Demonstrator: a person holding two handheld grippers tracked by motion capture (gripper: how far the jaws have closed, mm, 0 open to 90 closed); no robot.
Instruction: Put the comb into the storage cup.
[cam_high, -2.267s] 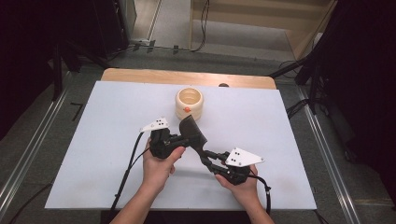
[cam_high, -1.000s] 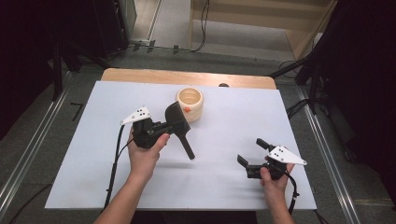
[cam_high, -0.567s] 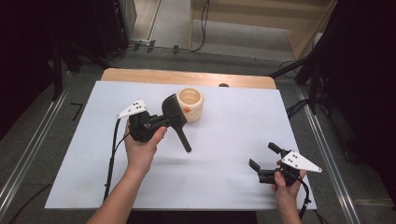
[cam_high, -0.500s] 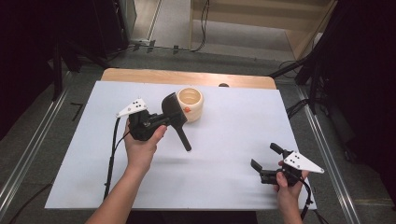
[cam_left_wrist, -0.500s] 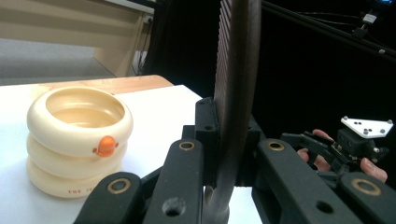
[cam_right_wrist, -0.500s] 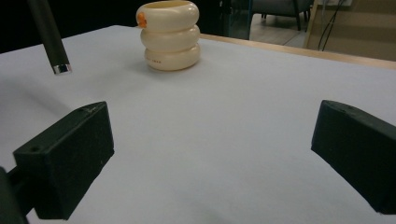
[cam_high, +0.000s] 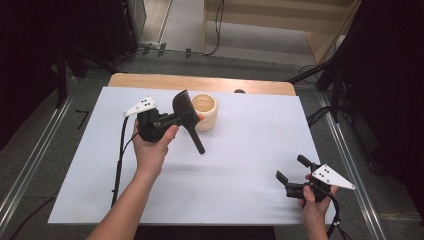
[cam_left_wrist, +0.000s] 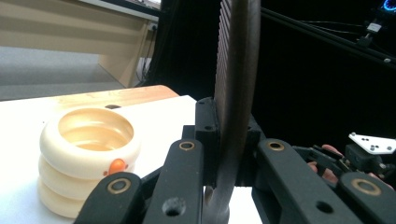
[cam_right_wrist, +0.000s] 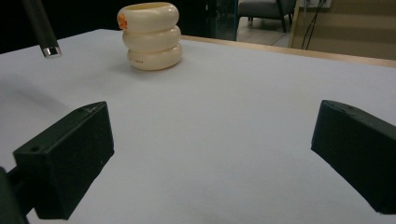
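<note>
Left gripper (cam_high: 172, 120) fingers clamped on black spatula (cam_high: 187, 120) at its blade, held above table (cam_high: 250, 150) beside cream ringed holder (cam_high: 204, 111); handle points down toward the person, blade up. Right gripper (cam_high: 292, 175) fingers apart, empty.

one black spatula (cam_high: 186, 117), one cream ringed holder (cam_high: 205, 111), two tongs, left (cam_high: 176, 119), right (cam_high: 289, 176)

Two black jaws clamp a dark, ridged spatula blade (cam_left_wrist: 236, 88) seen edge-on, rising upright between them. To the left, a cream ringed holder (cam_left_wrist: 86, 156) with an orange spot stands on the white table (cam_left_wrist: 23, 135). Far right, another gripper (cam_left_wrist: 359, 158) in a hand.
</note>
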